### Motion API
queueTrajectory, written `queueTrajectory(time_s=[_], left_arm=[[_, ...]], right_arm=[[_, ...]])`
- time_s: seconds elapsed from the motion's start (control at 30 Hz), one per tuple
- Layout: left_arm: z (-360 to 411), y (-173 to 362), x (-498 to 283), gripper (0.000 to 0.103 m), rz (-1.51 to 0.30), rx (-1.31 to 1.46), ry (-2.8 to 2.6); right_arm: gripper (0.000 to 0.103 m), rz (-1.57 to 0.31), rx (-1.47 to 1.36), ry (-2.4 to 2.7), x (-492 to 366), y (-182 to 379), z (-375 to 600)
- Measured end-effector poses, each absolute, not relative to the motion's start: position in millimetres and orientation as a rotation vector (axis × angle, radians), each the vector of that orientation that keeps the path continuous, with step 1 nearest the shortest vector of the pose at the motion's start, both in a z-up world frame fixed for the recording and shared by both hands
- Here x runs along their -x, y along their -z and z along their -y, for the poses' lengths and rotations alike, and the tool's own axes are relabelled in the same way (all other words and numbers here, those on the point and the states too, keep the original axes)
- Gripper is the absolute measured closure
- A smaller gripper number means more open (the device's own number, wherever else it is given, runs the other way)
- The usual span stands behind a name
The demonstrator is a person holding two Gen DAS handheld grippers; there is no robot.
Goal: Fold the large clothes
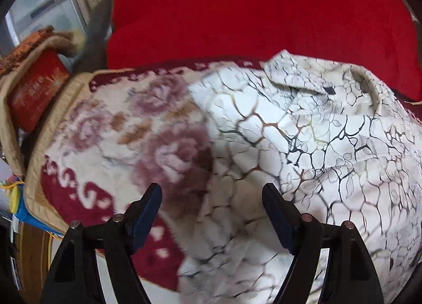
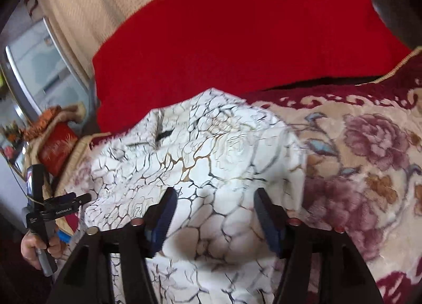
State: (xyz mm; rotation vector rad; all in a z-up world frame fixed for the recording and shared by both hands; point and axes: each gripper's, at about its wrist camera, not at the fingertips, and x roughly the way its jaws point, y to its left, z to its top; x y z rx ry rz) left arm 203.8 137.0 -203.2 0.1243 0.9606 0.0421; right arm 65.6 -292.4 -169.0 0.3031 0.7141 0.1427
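Jaws wide, gripping nothing, on two grippers, left gripper (image 1: 211, 193) and right gripper (image 2: 215, 198); one crackle-print shirt (image 1: 303, 151); one floral blanket (image 1: 126, 132); one red cover (image 1: 250, 13).

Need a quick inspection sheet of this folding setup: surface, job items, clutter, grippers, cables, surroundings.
Surface: floral blanket, maroon border, over a bed or sofa.
Job's things: white crackle-print garment spread on the blanket, collar at its far end.
Clutter: red box at the blanket's edge; red cushion behind.
Grippers: left hand-held gripper open over the garment's edge; right hand-held gripper open above the garment; neither grips anything.
Cables: nothing seen.
Surroundings: cream curtain, window.
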Motion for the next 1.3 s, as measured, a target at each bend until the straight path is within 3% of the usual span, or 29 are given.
queueTrajectory(time_s=[0.3,0.53,0.87,1.0,1.3], left_arm=[[-189.8,189.3,-143.4,0.023,-1.000,-0.111,0.092],[-223.2,182.3,-104.1,0.023,-0.968,-0.088,0.048],[-255.0,157.0,-62.3,0.023,-0.909,-0.017,0.040],[-276.6,153.0,-55.6,0.023,-0.905,0.020,0.003],[-293.2,155.5,-36.5,0.023,-0.906,0.046,0.021]], right_arm=[[0.030,-0.722,-0.370,-0.121,-6.2,177.1,316.9],[0.030,-0.794,-0.395,-0.367,24.4,192.9,276.0],[0.029,-1.045,-0.535,-0.564,-17.4,265.3,188.8],[0.029,-1.058,-0.598,-0.795,-6.4,255.7,160.1],[0.029,-1.009,-0.444,-1.221,87.3,204.0,133.6]])
